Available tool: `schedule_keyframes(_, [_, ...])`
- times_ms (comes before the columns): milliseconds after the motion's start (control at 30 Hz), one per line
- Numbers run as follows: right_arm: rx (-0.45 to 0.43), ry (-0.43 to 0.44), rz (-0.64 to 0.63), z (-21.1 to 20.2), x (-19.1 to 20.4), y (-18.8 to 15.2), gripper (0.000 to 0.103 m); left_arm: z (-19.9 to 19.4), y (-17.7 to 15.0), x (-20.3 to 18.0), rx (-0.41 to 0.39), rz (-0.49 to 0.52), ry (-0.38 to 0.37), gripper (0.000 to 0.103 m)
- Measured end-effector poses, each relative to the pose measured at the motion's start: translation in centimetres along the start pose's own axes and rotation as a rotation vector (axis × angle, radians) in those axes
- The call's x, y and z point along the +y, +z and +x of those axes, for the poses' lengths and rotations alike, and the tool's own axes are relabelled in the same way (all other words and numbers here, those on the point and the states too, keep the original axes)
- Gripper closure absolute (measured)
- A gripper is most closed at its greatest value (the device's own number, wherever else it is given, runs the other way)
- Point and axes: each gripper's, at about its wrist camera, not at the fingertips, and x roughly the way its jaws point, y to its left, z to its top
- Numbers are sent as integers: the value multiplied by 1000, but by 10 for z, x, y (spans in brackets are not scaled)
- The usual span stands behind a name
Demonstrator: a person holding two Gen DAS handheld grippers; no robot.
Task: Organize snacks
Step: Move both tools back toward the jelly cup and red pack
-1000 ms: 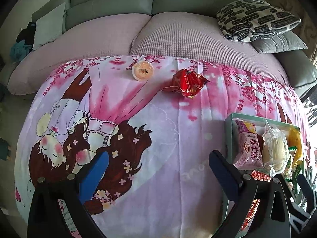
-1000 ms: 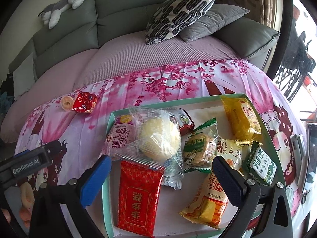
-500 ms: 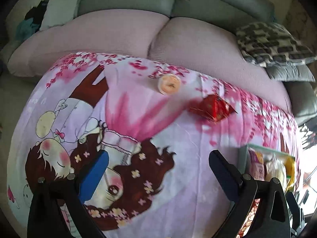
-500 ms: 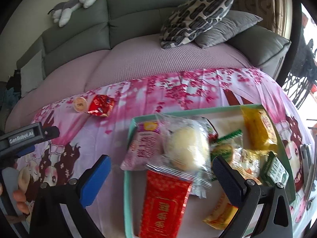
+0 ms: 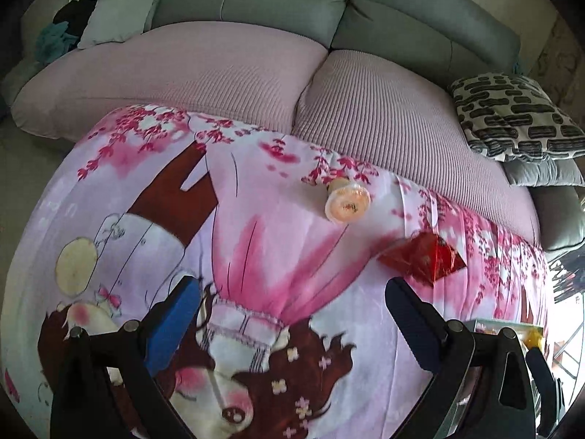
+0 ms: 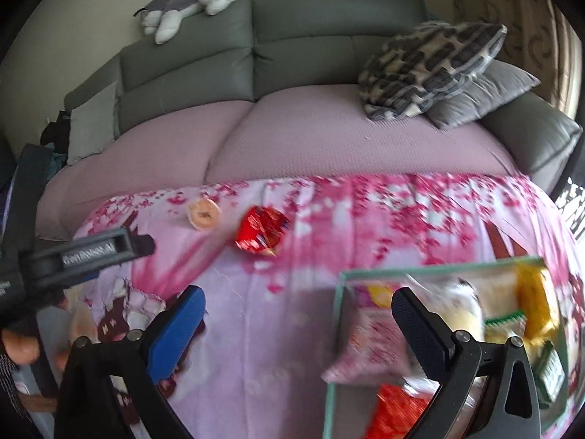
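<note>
Snacks lie in two places: loose on the cloth and packed in one tray. Ordered by size, the scene holds one grey sofa with a mauve seat cover, then one pink cartoon-print cloth spread over the surface in front of it. Two cushions sit at the sofa's right end, one patterned cushion resting on one plain grey cushion. One pale cushion is at the left end. One plush toy lies on the sofa back.

One green-rimmed tray sits on the cloth at the right. Its contents are motion-blurred; at least one pink packet, one clear-wrapped bun, one yellow packet and one red packet can be made out, so an exact count cannot be given.

Two snacks remain outside the tray, near the cloth's far edge: one red wrapped snack and one round jelly cup, lying on its side just to the left of the snack, not touching it.

The left gripper and the right gripper each have fingers spread wide, holding nothing, both above the cloth.
</note>
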Motion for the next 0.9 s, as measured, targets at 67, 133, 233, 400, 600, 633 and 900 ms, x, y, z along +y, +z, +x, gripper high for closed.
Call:
schedule_keyframes(67, [-11,-4,-6,9,6,4,0,6,4,2,-9,-3,1,2])
schedule_keyframes(133, [-13,-9,-12,21,10,7,0,12,7,2,-14,-12,-2,2])
schedule_keyframes(233, [-20,-6,-13,37,14,11,0,23,11,0,-23,-12,-37,2])
schedule_keyframes(400, [-27,-11,-2,66,17,16,0,41,13,5,-26,-52,-84,2])
schedule_keyframes(600, [-36,-14,26,93,17,21,0,50,16,16,-55,-73,-81,3])
schedule_keyframes(633, [-36,-10,30,95,17,21,0,51,16,17,-60,-73,-80,3])
schedule_keyframes(900, [-14,-21,57,115,13,18,0,67,12,16,-63,-73,-86,3])
